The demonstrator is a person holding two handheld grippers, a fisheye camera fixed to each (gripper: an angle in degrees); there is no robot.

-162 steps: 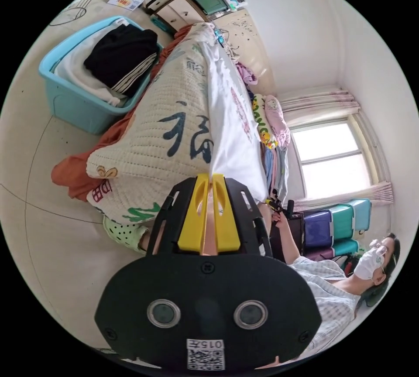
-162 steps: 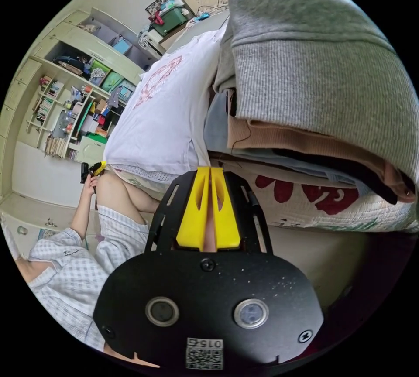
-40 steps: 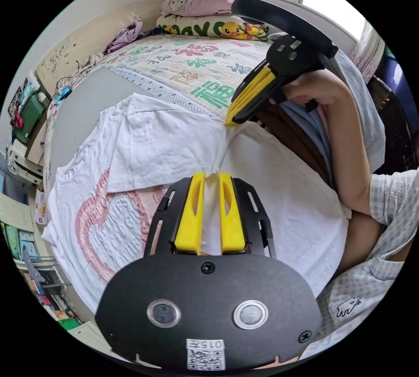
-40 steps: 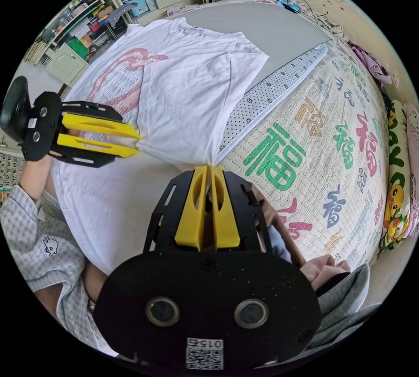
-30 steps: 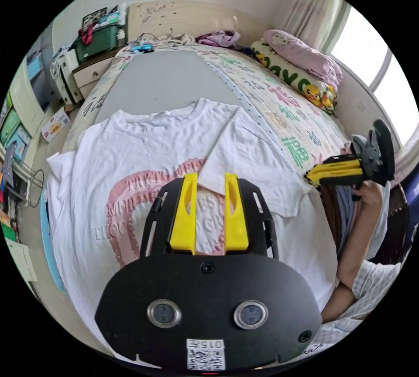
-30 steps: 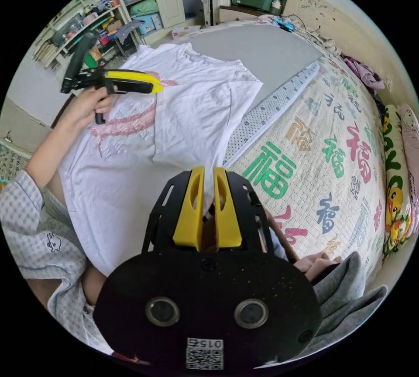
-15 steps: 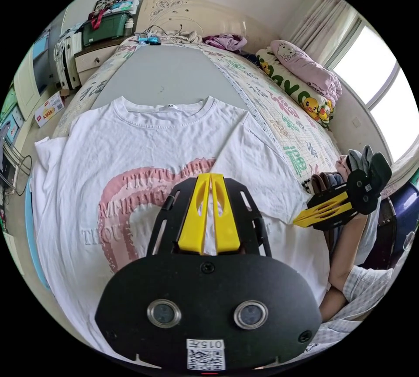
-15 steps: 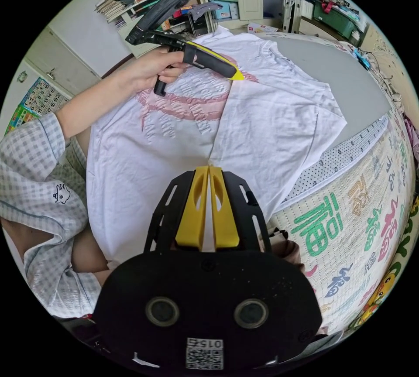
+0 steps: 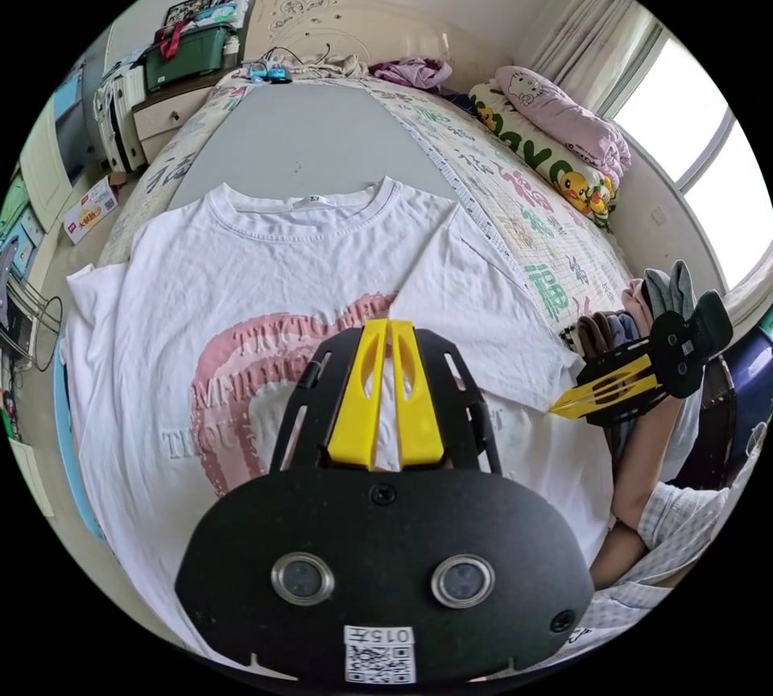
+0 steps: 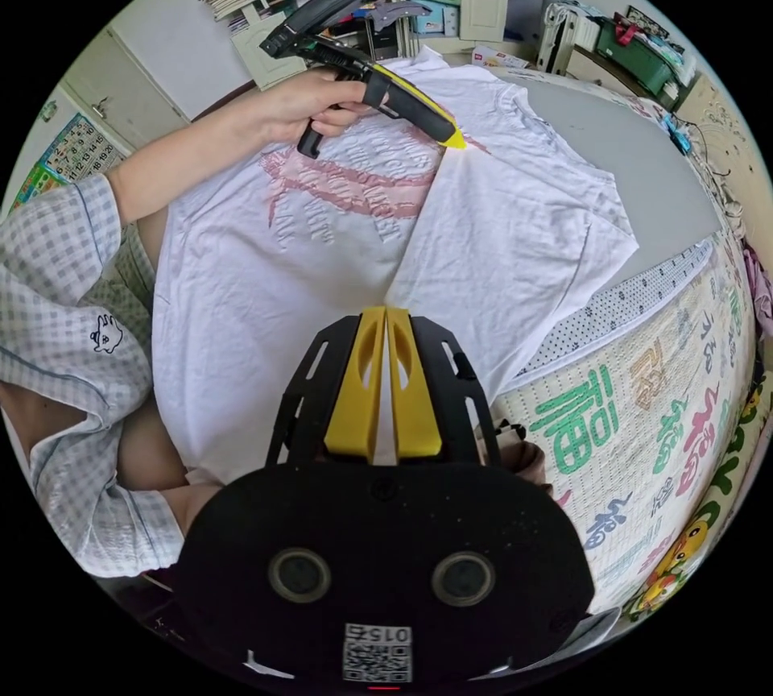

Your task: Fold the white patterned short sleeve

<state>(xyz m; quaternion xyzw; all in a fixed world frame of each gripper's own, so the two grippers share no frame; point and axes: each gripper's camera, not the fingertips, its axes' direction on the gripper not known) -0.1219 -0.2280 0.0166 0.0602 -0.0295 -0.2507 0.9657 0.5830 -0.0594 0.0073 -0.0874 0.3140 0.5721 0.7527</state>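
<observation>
Both hand-held grippers, left [image 9: 385, 325] and right [image 10: 384, 313], have their yellow jaws pressed together at the edge of the folded-over side panel of the white patterned short sleeve [image 9: 266, 277], which lies face up, spread across the bed [image 9: 515, 205].

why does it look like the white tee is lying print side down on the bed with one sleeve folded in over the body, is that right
Not quite. The white tee lies print side up: the pink heart print faces the camera in the left gripper view. The rest holds: it is spread on the bed with one sleeve folded in over the body.
</observation>
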